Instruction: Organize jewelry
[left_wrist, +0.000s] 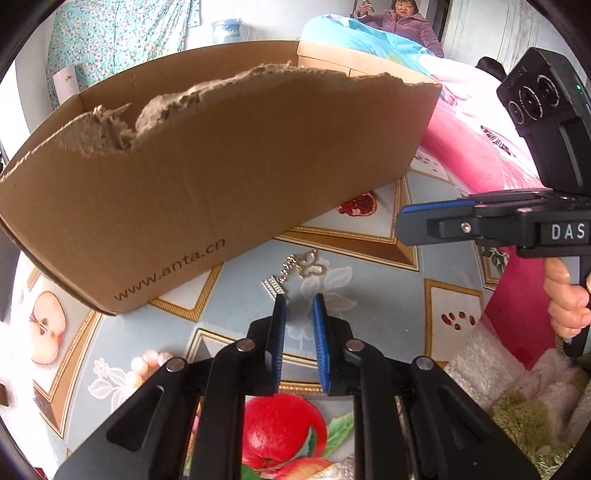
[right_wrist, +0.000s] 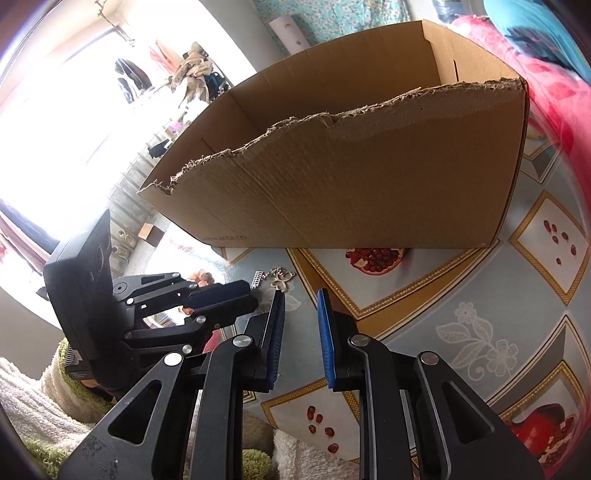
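Note:
A gold chain with a butterfly charm (left_wrist: 308, 266) and a silver rhinestone strip (left_wrist: 272, 284) lies on the fruit-patterned tablecloth (left_wrist: 373, 306), just in front of a torn cardboard box (left_wrist: 221, 177). My left gripper (left_wrist: 298, 300) hovers right behind the chain, its blue pads a small gap apart with nothing between them. My right gripper (right_wrist: 301, 293) is also slightly open and empty, to the right of the chain (right_wrist: 281, 277). In the right wrist view the left gripper (right_wrist: 236, 295) reaches in from the left. Pink beads (left_wrist: 147, 363) lie at the left.
The box (right_wrist: 351, 177) is open-topped with a ragged front edge and fills the far side of the table. A fluffy white and green cloth (left_wrist: 491, 373) lies at the near edge. A pink blanket (left_wrist: 476, 147) and a seated person (left_wrist: 406, 22) are behind.

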